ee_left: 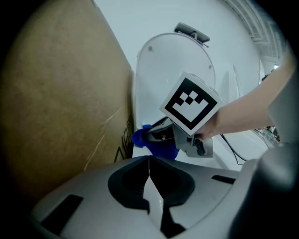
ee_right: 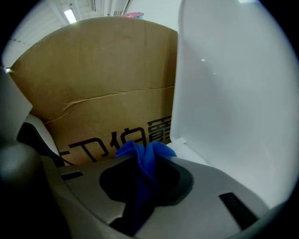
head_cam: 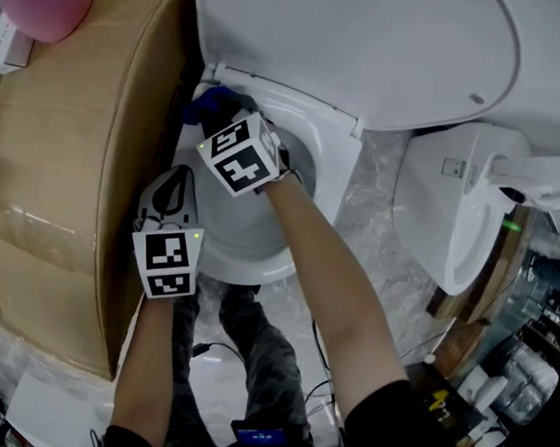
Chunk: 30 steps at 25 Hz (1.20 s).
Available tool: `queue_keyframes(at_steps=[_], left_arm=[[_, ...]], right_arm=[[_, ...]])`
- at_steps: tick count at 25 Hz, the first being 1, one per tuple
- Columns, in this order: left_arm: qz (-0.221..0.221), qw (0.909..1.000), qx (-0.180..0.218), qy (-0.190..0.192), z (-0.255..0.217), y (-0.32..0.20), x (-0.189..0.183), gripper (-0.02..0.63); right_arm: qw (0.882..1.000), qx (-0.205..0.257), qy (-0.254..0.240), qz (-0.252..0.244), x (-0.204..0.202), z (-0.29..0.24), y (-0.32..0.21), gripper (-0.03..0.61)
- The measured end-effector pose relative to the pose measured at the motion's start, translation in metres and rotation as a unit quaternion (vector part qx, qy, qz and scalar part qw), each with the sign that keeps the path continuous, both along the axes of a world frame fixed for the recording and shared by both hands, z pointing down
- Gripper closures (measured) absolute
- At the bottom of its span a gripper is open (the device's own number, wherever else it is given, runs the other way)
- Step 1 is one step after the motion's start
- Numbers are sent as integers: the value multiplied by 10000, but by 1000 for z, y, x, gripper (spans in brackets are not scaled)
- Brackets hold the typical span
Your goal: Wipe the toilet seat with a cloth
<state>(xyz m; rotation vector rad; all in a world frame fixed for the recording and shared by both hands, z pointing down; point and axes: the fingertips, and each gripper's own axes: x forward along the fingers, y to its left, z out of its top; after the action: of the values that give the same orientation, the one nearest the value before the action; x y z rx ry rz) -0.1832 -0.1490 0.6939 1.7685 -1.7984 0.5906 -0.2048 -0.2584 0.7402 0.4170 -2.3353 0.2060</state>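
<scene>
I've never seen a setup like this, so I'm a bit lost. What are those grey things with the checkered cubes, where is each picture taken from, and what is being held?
There is no robot here. A person holds a tool in each hand, and each tool ends in two-jaw tongs and carries a cube with square markers. The head view comes from a camera on the person's head, looking down on a toilet with its lid raised and a cardboard box beside it. The other two pictures come from cameras riding on the tools, looking along their jaws. The right tongs are shut on a blue cloth at the back of the toilet's rim, next to the box. The left tongs are shut with nothing between them, at the bowl's left edge.
</scene>
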Motion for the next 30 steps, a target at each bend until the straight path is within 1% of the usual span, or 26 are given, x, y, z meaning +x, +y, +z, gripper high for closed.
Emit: queue_keyframes(at_steps=[2,6,13,19,25,30], left_arm=[[-94,10000,-21,6,0,9,0,601],[-145,9999,-25,10,-3,28,5,601],[-308,9995,-59,-18,-6,63,10,601],[-334,9993,-135,-44,-5,96,14,601],[-350,9990,-280,54,-6,122,15,601],[-430,9981,-397,215,-7,146,11,601]], right_arm=[[9998,-64,20,-206,-4,2,9,517],[9978,-235,106,-608,-11,5,37,517],[9943,-379,172,-984,-18,9,90,517],[9905,-510,229,-1260,-15,12,133,517],[9847,-696,344,-1560,-7,11,177,517],[9798,-873,511,-1726,8,14,210,517]])
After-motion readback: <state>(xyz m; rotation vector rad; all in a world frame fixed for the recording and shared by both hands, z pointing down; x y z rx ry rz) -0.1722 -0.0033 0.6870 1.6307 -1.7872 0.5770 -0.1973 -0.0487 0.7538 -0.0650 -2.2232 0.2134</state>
